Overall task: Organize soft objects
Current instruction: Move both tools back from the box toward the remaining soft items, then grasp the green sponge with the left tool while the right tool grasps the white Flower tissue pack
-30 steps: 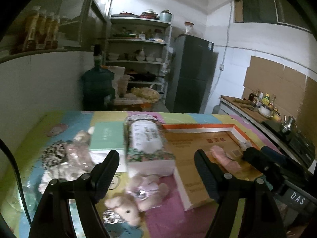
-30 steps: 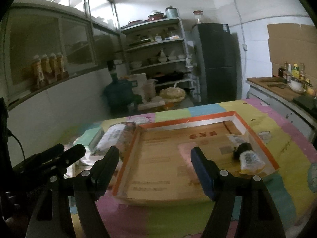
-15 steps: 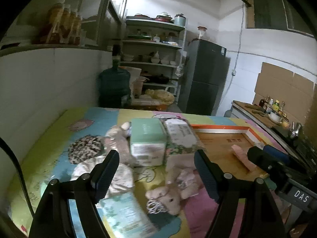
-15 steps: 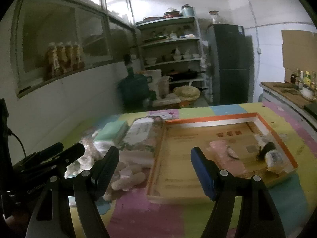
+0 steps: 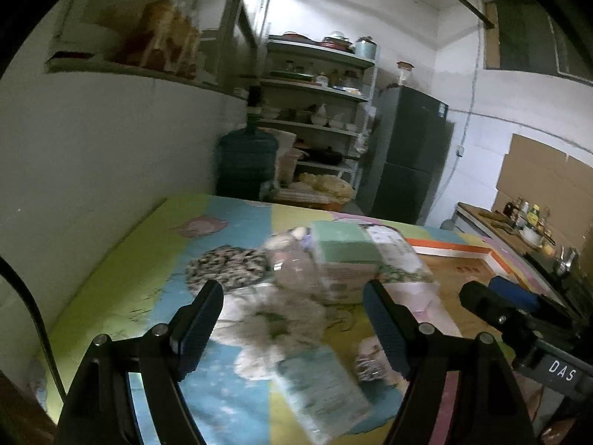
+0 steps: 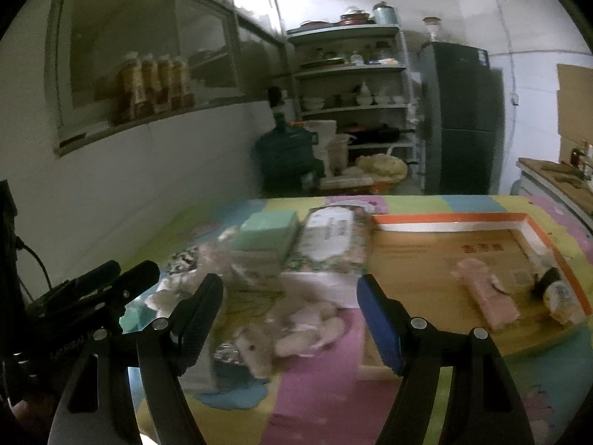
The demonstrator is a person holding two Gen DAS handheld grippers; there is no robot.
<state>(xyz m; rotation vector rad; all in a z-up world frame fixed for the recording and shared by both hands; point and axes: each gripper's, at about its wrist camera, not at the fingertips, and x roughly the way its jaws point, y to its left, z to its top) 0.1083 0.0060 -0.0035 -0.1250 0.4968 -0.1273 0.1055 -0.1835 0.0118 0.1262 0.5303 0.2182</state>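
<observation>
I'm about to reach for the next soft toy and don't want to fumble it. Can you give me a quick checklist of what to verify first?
1. Right tongs open and empty: ok.
2. Left tongs open and empty: ok.
3. Pink plush toy lies free on the mat, nothing on top of it: ok.
4. Cardboard tray has bare floor left for more items: ok.
5. Left wrist view sharp enough to aim by: not ok, the near pile is blurred.
6. Which items in the left pile are soft: cannot tell.
</observation>
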